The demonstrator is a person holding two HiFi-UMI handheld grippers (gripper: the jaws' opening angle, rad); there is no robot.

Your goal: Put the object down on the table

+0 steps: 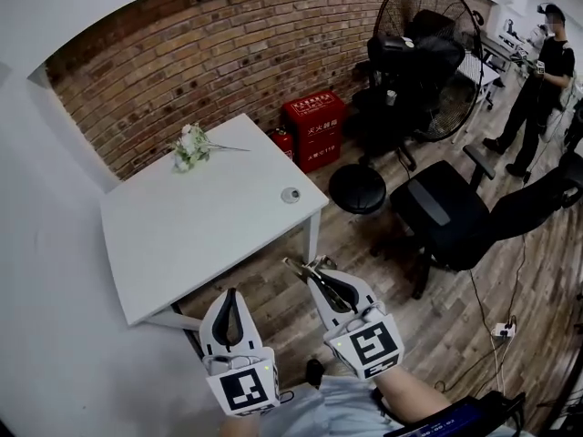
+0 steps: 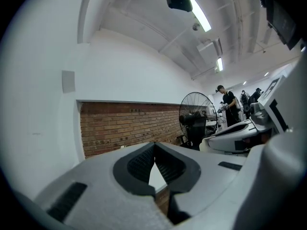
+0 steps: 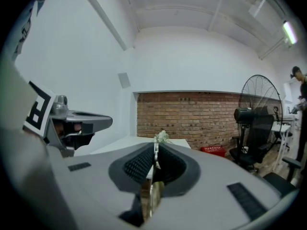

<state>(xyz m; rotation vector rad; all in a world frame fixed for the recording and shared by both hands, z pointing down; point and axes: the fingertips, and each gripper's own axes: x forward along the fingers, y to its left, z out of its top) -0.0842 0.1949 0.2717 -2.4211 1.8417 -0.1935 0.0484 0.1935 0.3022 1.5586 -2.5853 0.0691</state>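
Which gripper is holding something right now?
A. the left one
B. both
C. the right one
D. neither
C: a thin metal object is pinched between the jaws of the right gripper, while the left gripper is shut on nothing.

An office workroom: swivel chairs (image 1: 448,215) are standing right of a white table (image 1: 182,235), a floor fan (image 1: 435,55) standing by the far brick wall (image 1: 209,53).

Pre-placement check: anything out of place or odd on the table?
Nothing spilled or damaged. Only the small round object sits near the edge of the table, easy to knock off.
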